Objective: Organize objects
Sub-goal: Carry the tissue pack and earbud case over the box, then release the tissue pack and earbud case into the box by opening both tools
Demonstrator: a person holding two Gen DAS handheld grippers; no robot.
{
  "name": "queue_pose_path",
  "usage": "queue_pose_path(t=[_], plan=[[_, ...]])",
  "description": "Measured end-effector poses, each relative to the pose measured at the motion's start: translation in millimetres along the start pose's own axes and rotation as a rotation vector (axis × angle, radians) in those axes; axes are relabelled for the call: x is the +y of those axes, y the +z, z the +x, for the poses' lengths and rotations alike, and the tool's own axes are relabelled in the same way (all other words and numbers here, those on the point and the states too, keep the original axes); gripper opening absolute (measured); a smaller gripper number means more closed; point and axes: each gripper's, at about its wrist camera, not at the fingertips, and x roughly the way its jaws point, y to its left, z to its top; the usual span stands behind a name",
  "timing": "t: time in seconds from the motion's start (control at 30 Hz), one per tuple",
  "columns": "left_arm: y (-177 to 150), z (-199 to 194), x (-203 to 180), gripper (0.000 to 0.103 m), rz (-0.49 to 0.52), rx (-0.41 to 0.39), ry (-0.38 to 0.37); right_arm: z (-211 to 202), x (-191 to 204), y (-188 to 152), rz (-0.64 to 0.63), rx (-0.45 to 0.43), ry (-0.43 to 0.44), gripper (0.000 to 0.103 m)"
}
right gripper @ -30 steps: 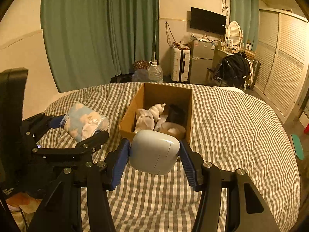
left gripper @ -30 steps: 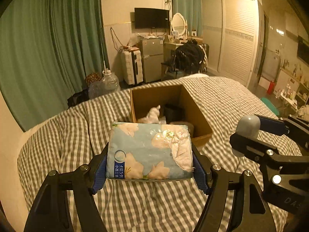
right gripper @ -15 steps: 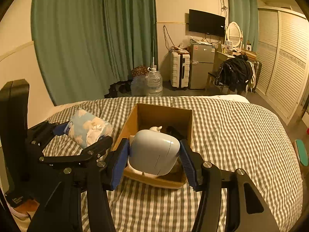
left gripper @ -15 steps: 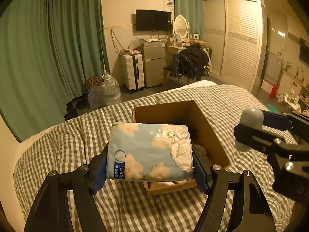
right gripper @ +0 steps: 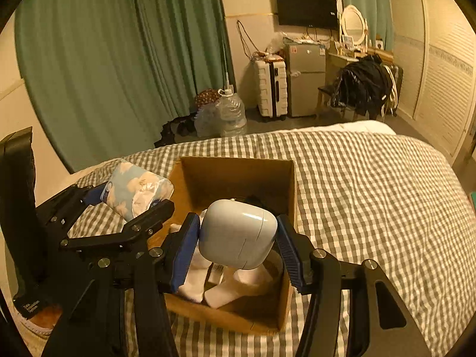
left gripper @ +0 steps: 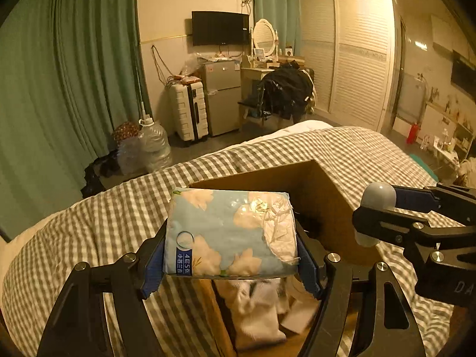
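Cardboard box (left gripper: 324,196) contents half-hidden

Dim warm amber light, fisheye-bent edges, box contents perhaps motion-blurred.

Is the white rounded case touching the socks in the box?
Apart. In the right wrist view the right claw holds the white case clamped above the cardboard box, with the white socks lying lower inside it.

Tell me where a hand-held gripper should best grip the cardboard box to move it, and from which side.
Grip the cardboard box by its right wall, coming from above with one finger inside and one outside. The top is open, that rim is thin and bare, and socks fill the near part.
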Motion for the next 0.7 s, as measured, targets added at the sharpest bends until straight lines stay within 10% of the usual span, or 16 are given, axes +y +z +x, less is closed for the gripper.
queue_pose_path(t=[0.7], plan=[[-9.0,69.7,-14.4,0.076,0.047,0.124,-0.014,76.7,-29.2,-8.2,0.105,0.047,0.022,0.053]])
